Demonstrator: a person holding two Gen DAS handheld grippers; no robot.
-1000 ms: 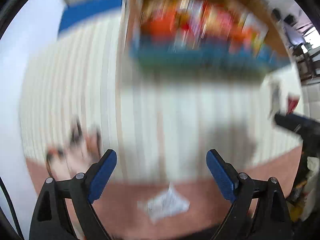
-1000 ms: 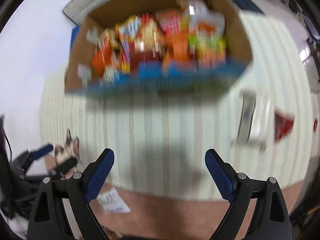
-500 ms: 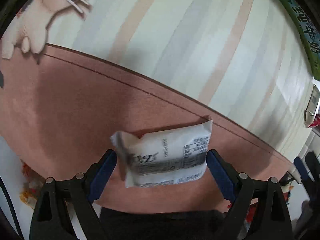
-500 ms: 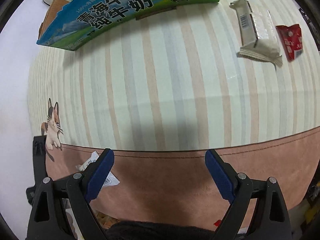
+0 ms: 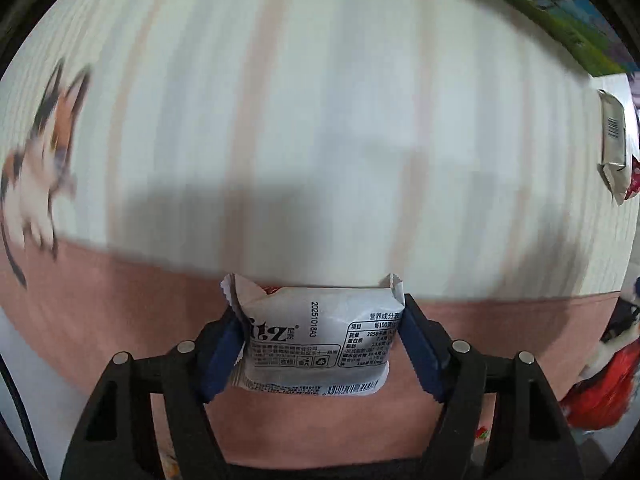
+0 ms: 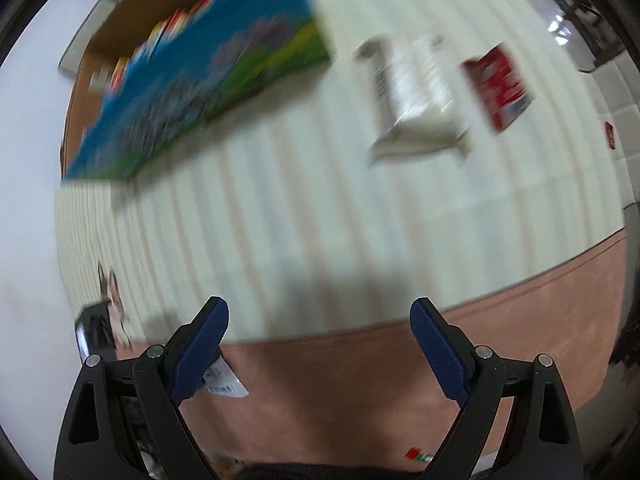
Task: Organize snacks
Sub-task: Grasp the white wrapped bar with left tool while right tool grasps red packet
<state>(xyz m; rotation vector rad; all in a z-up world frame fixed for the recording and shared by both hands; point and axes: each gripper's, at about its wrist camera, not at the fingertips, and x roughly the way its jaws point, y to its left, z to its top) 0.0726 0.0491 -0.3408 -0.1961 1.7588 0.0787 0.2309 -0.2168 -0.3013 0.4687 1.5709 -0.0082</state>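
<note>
My left gripper (image 5: 316, 336) is shut on a white snack packet (image 5: 316, 340) with printed nutrition text, held above the pink border of the striped mat (image 5: 320, 120). A corner of that packet (image 6: 224, 386) shows low left in the right wrist view. My right gripper (image 6: 318, 344) is open and empty above the mat's front edge. A cardboard box with a blue and green side (image 6: 200, 92), full of colourful snacks, stands at the far left. A white packet (image 6: 416, 100) and a red packet (image 6: 500, 84) lie on the mat at the far right.
A cat picture (image 5: 40, 148) is printed on the mat's left side. The white packet (image 5: 612, 140) also lies at the right edge of the left wrist view. A red bag (image 5: 600, 392) sits low right, off the mat. The box's edge (image 5: 560, 12) is at the top right.
My left gripper has closed on the white packet and lifted it off the pink border. My right gripper has swung up toward the box and far packets, staying open.
</note>
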